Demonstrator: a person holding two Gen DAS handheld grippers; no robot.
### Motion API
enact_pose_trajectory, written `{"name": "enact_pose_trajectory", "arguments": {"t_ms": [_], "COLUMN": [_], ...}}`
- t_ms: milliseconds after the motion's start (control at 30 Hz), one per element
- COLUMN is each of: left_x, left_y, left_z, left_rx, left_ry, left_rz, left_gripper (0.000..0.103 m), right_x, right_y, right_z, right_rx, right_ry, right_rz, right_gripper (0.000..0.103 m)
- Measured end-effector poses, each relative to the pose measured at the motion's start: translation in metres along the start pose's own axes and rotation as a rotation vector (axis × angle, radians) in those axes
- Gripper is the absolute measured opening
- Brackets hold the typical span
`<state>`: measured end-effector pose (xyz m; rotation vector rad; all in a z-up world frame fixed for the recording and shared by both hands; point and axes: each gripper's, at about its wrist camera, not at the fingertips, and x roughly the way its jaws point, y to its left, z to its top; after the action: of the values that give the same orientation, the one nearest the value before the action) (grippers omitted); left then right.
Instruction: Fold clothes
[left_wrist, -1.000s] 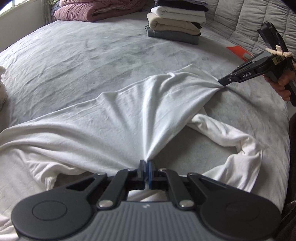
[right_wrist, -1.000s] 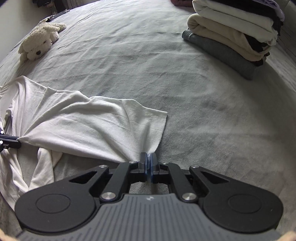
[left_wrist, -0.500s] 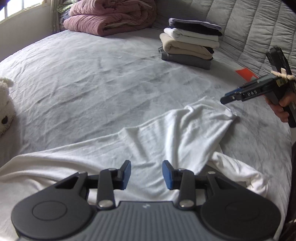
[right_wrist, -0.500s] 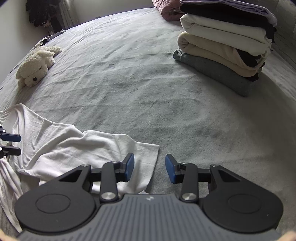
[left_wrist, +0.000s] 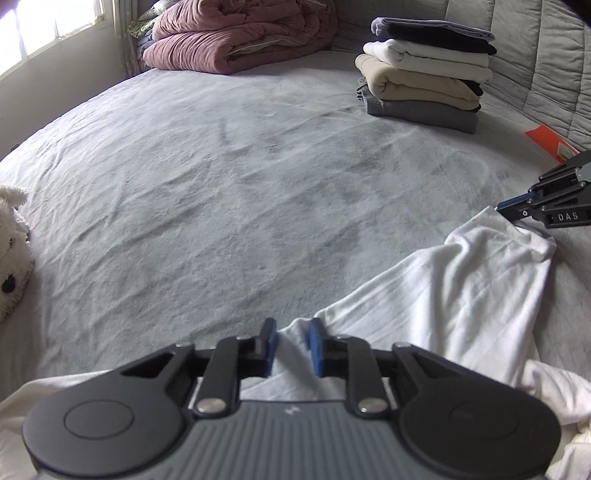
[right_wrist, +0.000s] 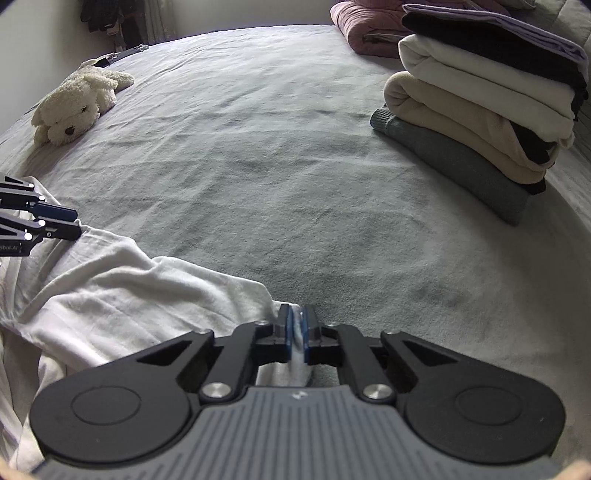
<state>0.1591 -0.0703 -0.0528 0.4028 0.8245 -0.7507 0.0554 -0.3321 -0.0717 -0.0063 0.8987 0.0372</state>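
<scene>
Grey bedsheet (left_wrist: 229, 192) covers a wide bed, creased, with a window at the far left in the left wrist view. White plush dog (right_wrist: 79, 105) lies on its side near the left edge of the bed. Farther back, a folded pink comforter (left_wrist: 240, 35) sits against the wall. To the right of it, a stack of folded clothes (left_wrist: 428, 72): grey at the bottom, beige, white, black, lilac on top. An orange flat item (left_wrist: 550, 142) lies at the far right, beside the quilted grey headboard (left_wrist: 535, 51).

White garment (left_wrist: 454, 295) lies rumpled on the near right part of the sheet, unfolded, one edge running from the left tool across to the right tool.

Left gripper (left_wrist: 291, 347): jaws spread apart, blue pads either side of a ridge of the white cloth; the cloth sits between them but cannot tell if either pad touches it.

Right gripper (right_wrist: 296, 334): jaws pressed together on a fold of the white garment, cloth visible squeezed between the blue pads. In the left wrist view its tip meets the upper corner of the garment at the far right
</scene>
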Motion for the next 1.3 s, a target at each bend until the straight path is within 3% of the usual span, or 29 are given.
{"name": "enact_pose_trajectory", "arguments": {"t_ms": [267, 567, 800, 1200, 1267, 1300], "left_x": [0.0, 0.016, 0.038, 0.068, 0.064, 0.06], "left_y": [-0.001, 0.009, 0.015, 0.017, 0.017, 0.016], "left_z": [0.011, 0.036, 0.056, 0.056, 0.055, 0.054], "left_rx": [-0.079, -0.189, -0.241, -0.263, -0.273, -0.278], "left_ry": [-0.092, -0.172, -0.199, -0.182, -0.183, -0.188], "left_rz": [0.049, 0.128, 0.195, 0.259, 0.253, 0.247], "left_gripper": [0.001, 0.001, 0.001, 0.002, 0.009, 0.018], "right_x": [-0.007, 0.004, 0.034, 0.089, 0.084, 0.08], "right_y": [-0.013, -0.034, -0.043, -0.048, -0.055, -0.059], "right_z": [0.014, 0.053, 0.084, 0.095, 0.098, 0.099], "right_rx": [-0.03, -0.026, -0.081, -0.055, -0.009, 0.019], "right_ry": [-0.072, -0.161, -0.163, -0.103, -0.099, -0.097], "right_rz": [-0.099, -0.188, -0.241, -0.233, -0.203, -0.184], "right_gripper": [0.002, 0.002, 0.002, 0.003, 0.005, 0.015]}}
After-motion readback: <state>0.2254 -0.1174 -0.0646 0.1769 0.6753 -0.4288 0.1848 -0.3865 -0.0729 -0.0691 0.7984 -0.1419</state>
